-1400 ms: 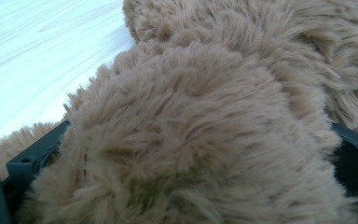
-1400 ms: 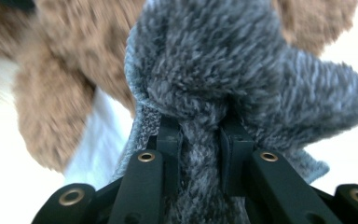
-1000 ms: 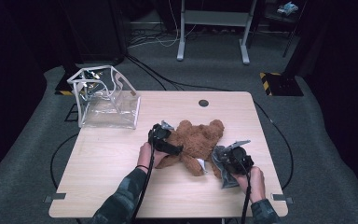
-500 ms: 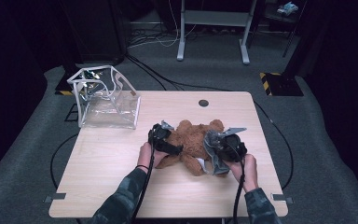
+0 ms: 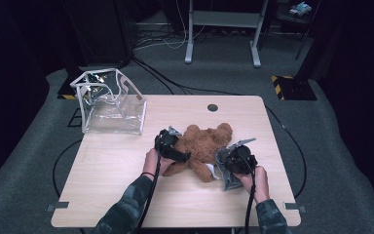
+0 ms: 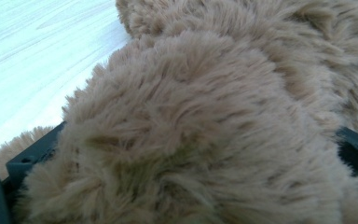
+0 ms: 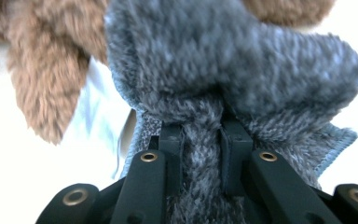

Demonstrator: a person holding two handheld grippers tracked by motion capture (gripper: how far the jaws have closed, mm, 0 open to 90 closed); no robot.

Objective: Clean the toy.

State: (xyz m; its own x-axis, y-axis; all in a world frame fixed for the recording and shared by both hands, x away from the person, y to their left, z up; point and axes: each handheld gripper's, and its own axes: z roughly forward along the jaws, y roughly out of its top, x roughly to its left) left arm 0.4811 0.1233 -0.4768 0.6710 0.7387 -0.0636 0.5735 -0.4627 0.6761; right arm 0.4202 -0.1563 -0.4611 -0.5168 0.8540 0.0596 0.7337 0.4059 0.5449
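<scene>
Dark grey carpet with loose cables surrounds a pale wooden table (image 5: 126, 195), and black curtains close off the room behind it. In the right gripper view, the right gripper (image 7: 200, 140) has its two black jaws drawn together on a fold of fuzzy grey cloth (image 7: 242, 79), which bulges above them. In the left gripper view, the left gripper (image 6: 186, 158) has its jaws set wide on either side of the brown teddy bear (image 6: 223, 116); fur fills the gap between them, though whether they press into it is hard to judge from so close. A white tag (image 7: 100, 109) hangs beside the bear's limb, and no writing on it can be read.

From the high view, the bear (image 5: 204, 146) lies near the middle of the table, toward the person's side, with the left gripper (image 5: 170, 146) at its left flank and the right gripper (image 5: 233, 163) at its lower right, where the grey cloth (image 5: 226, 178) rests. Both forearms come in from the near edge, the left sleeve angled inward. A clear box (image 5: 112, 105) stands at the far left corner, well apart from the bear. Bare tabletop lies open to the left and along the near edge.
</scene>
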